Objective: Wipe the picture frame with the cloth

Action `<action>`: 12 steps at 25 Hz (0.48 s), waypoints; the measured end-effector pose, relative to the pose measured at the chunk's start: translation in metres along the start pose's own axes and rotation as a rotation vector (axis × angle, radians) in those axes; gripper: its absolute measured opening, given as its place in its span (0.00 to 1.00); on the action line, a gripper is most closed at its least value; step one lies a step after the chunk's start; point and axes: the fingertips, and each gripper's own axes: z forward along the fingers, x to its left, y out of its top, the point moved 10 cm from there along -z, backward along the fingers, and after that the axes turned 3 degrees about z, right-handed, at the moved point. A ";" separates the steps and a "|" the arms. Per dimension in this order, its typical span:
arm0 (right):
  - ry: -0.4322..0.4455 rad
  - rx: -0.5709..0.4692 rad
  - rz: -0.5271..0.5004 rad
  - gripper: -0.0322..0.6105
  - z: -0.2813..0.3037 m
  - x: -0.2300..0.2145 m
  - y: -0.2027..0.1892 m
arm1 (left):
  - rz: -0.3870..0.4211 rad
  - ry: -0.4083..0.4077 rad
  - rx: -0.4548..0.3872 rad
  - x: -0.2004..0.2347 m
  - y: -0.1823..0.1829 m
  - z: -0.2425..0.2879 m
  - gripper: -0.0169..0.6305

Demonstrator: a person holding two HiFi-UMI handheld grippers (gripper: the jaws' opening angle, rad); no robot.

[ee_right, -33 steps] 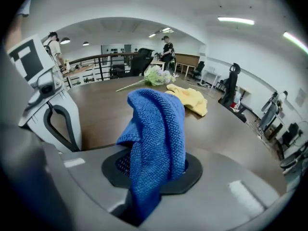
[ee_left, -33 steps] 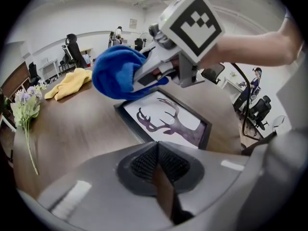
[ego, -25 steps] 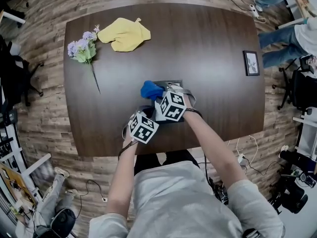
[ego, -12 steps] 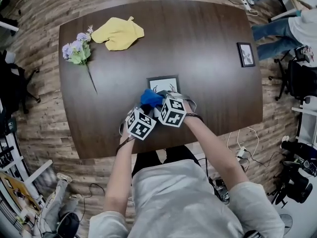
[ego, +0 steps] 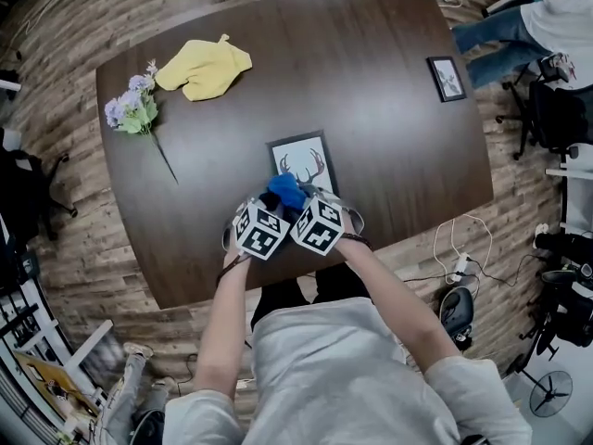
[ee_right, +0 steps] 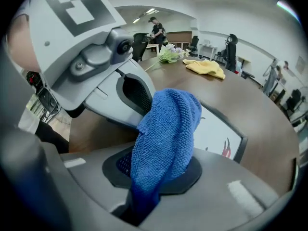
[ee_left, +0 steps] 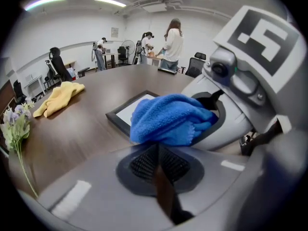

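A black picture frame with an antler print lies flat on the dark wooden table, just beyond both grippers. My right gripper is shut on a blue cloth, which bunches up out of its jaws. In the head view the blue cloth sits at the frame's near end; contact with the frame cannot be made out. My left gripper is shut with nothing in it, close beside the right one. From the left gripper view the cloth hides part of the frame.
A yellow cloth and a bunch of artificial flowers lie at the far left of the table. A small second frame lies at the far right. People and office chairs are beyond the table.
Both grippers have drawn back toward the table's near edge with the blue cloth. The picture frame, partly covered a second ago, now shows almost whole.
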 end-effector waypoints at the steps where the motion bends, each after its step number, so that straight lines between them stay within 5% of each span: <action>1: 0.013 -0.002 0.019 0.17 -0.001 0.005 -0.003 | 0.004 -0.006 0.001 0.001 0.000 0.000 0.11; 7: 0.054 -0.020 -0.006 0.16 -0.007 0.024 -0.014 | 0.019 -0.024 -0.004 0.003 0.000 0.000 0.11; 12: 0.168 0.019 0.045 0.16 -0.014 -0.004 -0.025 | 0.021 -0.039 0.007 0.004 0.001 0.000 0.11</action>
